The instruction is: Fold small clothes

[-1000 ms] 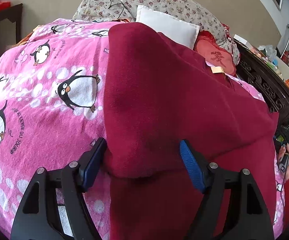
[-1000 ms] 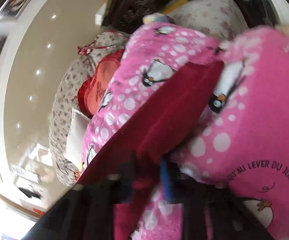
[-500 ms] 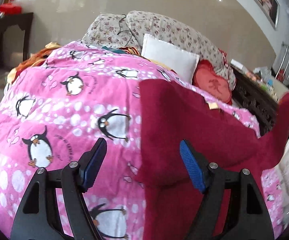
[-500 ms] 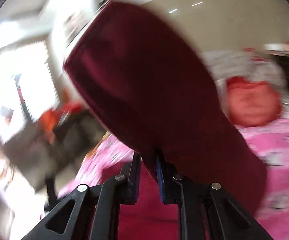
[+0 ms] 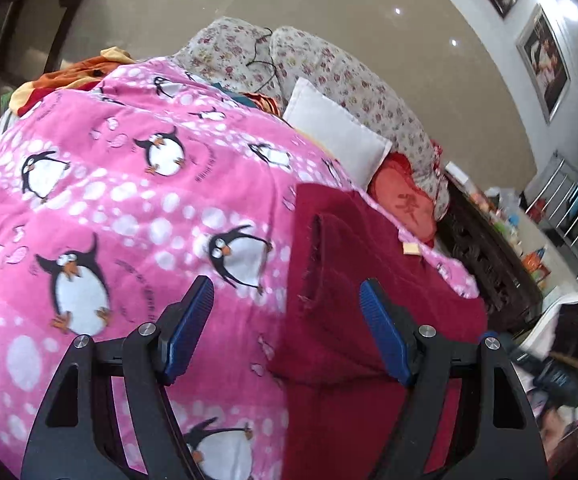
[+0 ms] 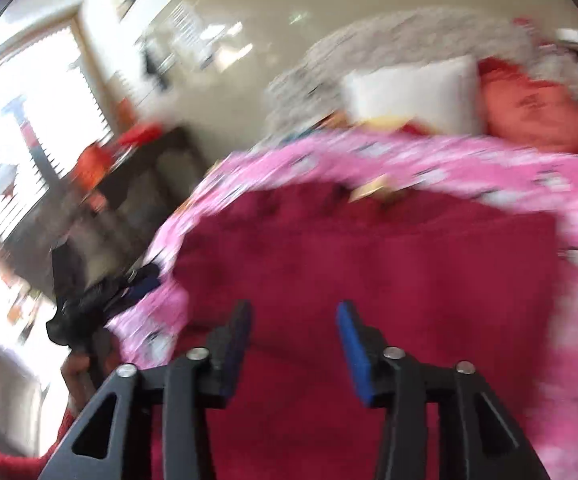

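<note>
A dark red garment (image 5: 361,280) lies folded over on the pink penguin blanket (image 5: 109,200), its folded edge running up the middle of the left wrist view. My left gripper (image 5: 285,300) hovers open above the garment's left edge, with nothing between its blue pads. In the blurred right wrist view the same red garment (image 6: 389,264) fills the centre. My right gripper (image 6: 293,316) hangs over it with jaws opening and nothing clamped between them. The left gripper (image 6: 101,296) shows as a dark shape at the left, held by a hand.
A white pillow (image 5: 337,136), a red cushion (image 5: 405,204) and floral bedding (image 5: 329,68) sit at the head of the bed. A carved dark bed frame (image 5: 489,264) runs along the right. Orange clothes (image 5: 77,76) lie at the far left edge.
My right gripper swung the garment's end across, then let it go and its jaws parted. The garment now lies folded narrower. My left gripper drew back and rolled, staying open.
</note>
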Available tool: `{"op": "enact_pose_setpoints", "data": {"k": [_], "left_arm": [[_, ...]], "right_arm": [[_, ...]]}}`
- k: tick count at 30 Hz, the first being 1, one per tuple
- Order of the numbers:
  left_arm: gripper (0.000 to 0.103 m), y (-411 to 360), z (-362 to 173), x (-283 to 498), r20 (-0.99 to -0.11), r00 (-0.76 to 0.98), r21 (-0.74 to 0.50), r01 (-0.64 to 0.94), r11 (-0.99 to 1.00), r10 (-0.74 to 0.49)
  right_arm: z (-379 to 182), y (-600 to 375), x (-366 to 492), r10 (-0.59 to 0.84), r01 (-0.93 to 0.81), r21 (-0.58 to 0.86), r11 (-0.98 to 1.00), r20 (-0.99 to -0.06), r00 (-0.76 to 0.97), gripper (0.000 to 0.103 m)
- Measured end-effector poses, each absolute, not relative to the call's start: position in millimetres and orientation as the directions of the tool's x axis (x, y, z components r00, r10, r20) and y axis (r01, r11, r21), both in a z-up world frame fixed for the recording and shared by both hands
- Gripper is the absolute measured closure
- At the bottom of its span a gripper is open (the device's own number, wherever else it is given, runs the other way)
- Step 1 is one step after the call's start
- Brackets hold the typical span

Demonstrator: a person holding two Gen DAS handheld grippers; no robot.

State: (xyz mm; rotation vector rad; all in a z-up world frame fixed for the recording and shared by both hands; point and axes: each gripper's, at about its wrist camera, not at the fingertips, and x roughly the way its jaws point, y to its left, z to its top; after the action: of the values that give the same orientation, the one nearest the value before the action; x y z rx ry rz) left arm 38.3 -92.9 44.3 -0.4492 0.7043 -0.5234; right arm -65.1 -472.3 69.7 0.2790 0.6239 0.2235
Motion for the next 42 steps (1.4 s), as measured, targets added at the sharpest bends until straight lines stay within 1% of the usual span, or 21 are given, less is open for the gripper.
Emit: {"op": "enact_pose_setpoints", "data": {"k": [3, 5, 6, 8, 9, 10, 11, 13, 14, 15, 16, 17, 20, 21, 22, 23, 24, 29, 33, 37, 42], "left_arm": [[0.027, -112, 45, 38, -0.52, 0.659, -0.475, 0.306, 0.825, -0.543], [0.027, -124, 45, 38, -0.532, 0.655, -0.445, 0.323, 0.836, -0.536], [0.027, -130, 45, 39, -0.536, 0.652, -0.439, 0.327, 0.837, -0.536], [0.027, -138, 43, 40, -0.542, 0.645, -0.437, 0.332, 0.836, -0.54], [0.027, -143, 41, 42, -0.549, 0.637, -0.433, 0.337, 0.836, -0.541], [0.027, -146, 39, 43, -0.559, 0.631, -0.425, 0.339, 0.839, -0.538], [0.027, -149, 37, 43, -0.568, 0.627, -0.415, 0.34, 0.844, -0.533], [0.027, -154, 32, 44, -0.594, 0.619, -0.386, 0.341, 0.857, -0.514], [0.027, -158, 27, 47, -0.618, 0.61, -0.368, 0.332, 0.869, -0.495], [0.027, -160, 22, 51, -0.642, 0.597, -0.359, 0.321, 0.876, -0.481], [0.027, -161, 17, 53, -0.656, 0.585, -0.36, 0.314, 0.879, -0.477], [0.027, -161, 16, 54, -0.657, 0.584, -0.36, 0.314, 0.879, -0.478], [0.027, -158, 17, 49, -0.644, 0.593, -0.362, 0.322, 0.875, -0.484], [0.027, -156, 17, 47, -0.644, 0.593, -0.362, 0.32, 0.875, -0.483], [0.027, -154, 17, 45, -0.647, 0.589, -0.367, 0.317, 0.874, -0.485], [0.027, -152, 18, 43, -0.65, 0.584, -0.371, 0.315, 0.874, -0.486], [0.027, -151, 20, 39, -0.655, 0.58, -0.368, 0.313, 0.875, -0.483], [0.027, -145, 41, 2, -0.695, 0.575, -0.29, 0.323, 0.901, -0.431], [0.027, -133, 56, -47, -0.685, 0.568, -0.275, 0.378, 0.884, -0.456], [0.027, -112, 54, -91, -0.717, 0.508, -0.299, 0.395, 0.869, -0.478], [0.027, -86, 47, -133, -0.746, 0.477, -0.303, 0.378, 0.875, -0.465]], "right_arm": [[71, -515, -78, 0.041, 0.121, 0.24, 0.963, -0.577, 0.816, 0.052], [62, -543, -82, -0.069, 0.255, 0.225, 0.941, -0.608, 0.791, 0.052], [55, -555, -76, -0.062, 0.271, 0.254, 0.928, -0.615, 0.786, 0.052], [38, -567, -58, 0.066, 0.207, 0.353, 0.913, -0.626, 0.777, 0.052], [30, -568, -45, 0.152, 0.147, 0.394, 0.907, -0.632, 0.76, 0.056], [32, -568, -43, 0.123, 0.144, 0.348, 0.927, -0.642, 0.756, 0.078], [38, -563, -42, 0.053, 0.149, 0.252, 0.956, -0.649, 0.759, 0.084], [54, -562, -48, 0.004, 0.128, 0.178, 0.976, -0.598, 0.801, 0.085], [55, -568, -50, -0.051, 0.168, 0.146, 0.975, -0.589, 0.807, 0.086], [52, -576, -47, -0.142, 0.237, 0.082, 0.968, -0.599, 0.788, 0.086], [44, -580, -40, -0.173, 0.265, 0.056, 0.963, -0.623, 0.763, 0.086], [34, -584, -30, -0.146, 0.26, 0.079, 0.962, -0.657, 0.74, 0.086], [34, -597, -48, -0.04, 0.248, 0.255, 0.935, -0.618, 0.786, 0.086], [38, -601, -61, -0.004, 0.244, 0.316, 0.917, -0.603, 0.798, 0.08], [40, -601, -75, 0.018, 0.241, 0.355, 0.903, -0.592, 0.806, 0.062], [41, -596, -92, 0.038, 0.233, 0.38, 0.895, -0.586, 0.81, 0.052], [42, -590, -112, 0.068, 0.213, 0.397, 0.893, -0.586, 0.808, 0.048], [32, -536, -182, 0.176, 0.099, 0.338, 0.936, -0.692, 0.7, 0.048], [10, -514, -247, 0.279, 0.07, 0.422, 0.904, -0.706, 0.65, 0.048], [-17, -493, -289, 0.429, 0.022, 0.542, 0.84, -0.688, 0.585, 0.048], [-38, -467, -305, 0.451, -0.014, 0.531, 0.847, -0.704, 0.549, 0.048]]}}
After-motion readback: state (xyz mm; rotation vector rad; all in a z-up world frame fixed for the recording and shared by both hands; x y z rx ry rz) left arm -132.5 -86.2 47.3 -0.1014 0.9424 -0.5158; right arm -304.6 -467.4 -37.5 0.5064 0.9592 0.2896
